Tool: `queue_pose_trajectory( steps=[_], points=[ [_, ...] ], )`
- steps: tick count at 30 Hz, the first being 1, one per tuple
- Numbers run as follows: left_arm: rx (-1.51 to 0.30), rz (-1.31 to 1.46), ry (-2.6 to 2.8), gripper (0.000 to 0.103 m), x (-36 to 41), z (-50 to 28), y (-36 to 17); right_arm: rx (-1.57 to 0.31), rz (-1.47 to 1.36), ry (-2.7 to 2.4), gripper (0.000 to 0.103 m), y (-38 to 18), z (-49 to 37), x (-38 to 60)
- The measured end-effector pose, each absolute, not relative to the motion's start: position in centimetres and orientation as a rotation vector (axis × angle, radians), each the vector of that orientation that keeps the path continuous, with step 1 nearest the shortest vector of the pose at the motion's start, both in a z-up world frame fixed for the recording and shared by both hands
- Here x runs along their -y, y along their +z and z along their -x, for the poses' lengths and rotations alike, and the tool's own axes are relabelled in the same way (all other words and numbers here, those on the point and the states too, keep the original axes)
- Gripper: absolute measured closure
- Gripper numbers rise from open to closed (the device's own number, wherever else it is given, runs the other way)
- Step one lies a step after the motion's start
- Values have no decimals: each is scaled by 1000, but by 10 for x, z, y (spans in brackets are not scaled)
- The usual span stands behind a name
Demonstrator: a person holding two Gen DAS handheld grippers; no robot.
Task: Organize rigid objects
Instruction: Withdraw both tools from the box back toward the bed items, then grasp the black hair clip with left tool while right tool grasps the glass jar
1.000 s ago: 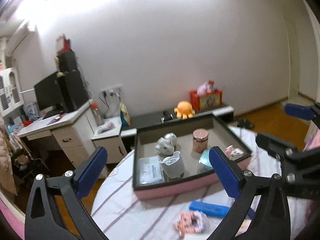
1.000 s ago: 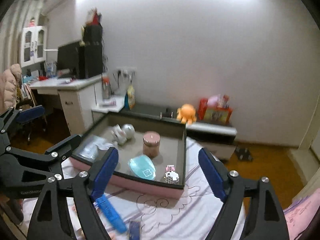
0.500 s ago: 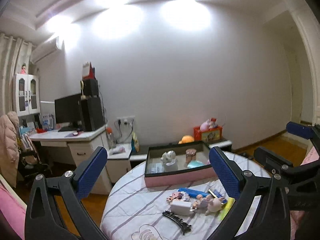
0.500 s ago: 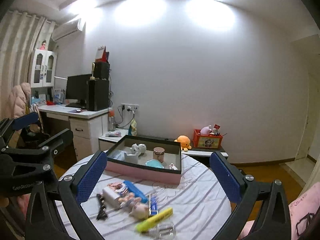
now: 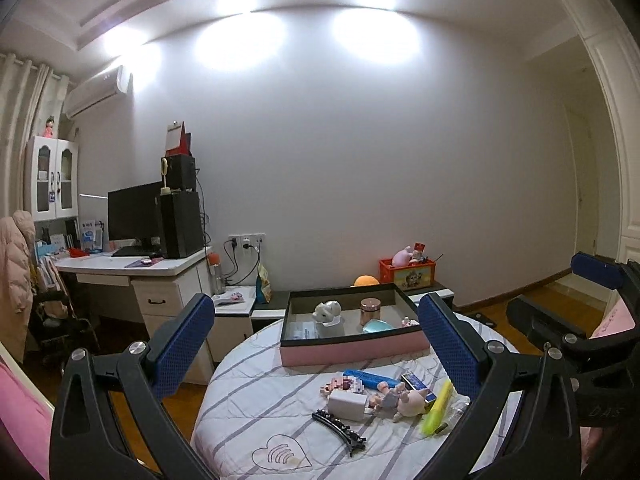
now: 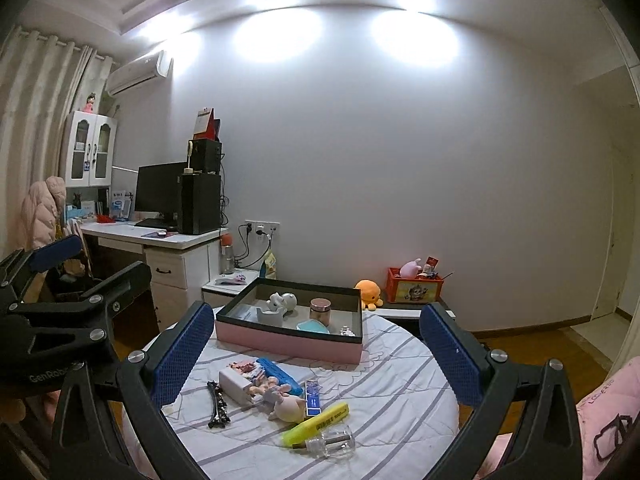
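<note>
- Left claw [image 5: 316,352] and right claw [image 6: 316,354]: both released, nothing grasped, pulled back high and well away from the pink tray [image 6: 288,342].
- Means a drop-off looks finished; time to choose another piece.
- Near side of the pink tray, loose on the worktop [image 6: 400,392]: white charger [image 6: 236,385], yellow highlighter [image 6: 316,422], black hair clip [image 6: 216,404], glass bottle [image 6: 332,442].
- Versus a second ago: was hovering close over the pink tray, pile barely visible.
</note>
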State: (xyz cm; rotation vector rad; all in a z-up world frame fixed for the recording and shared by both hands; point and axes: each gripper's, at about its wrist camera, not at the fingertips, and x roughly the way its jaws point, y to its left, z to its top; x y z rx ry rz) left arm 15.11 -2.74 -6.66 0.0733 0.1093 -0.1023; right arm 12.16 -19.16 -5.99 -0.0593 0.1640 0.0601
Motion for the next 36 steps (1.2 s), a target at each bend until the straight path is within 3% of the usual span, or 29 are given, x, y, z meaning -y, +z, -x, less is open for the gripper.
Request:
queue_pose_trajectory(
  steps=[8, 23, 29, 34, 35, 36],
  points=[
    [-202, -49, -153, 0, 28, -168, -89, -224, 51, 69, 0, -76, -133, 194],
    [-642, 15, -168, 0, 33, -251, -209, -546, -18, 30, 0, -187, -191, 226],
    [-796, 102, -167, 0, 37, -293, -245, -609, -39, 8, 0, -208, -206, 238],
    [-847, 5, -97, 0, 48, -311, -252, -647, -45, 0, 0, -219, -217, 241],
    [-846, -11, -97, 1, 50, -312, -252, -652, -47, 1, 0, -220, -220, 240],
    [-836, -14, -109, 9, 49, -312, -251, -663, -53, 5, 0, -222, -223, 240]
  ],
)
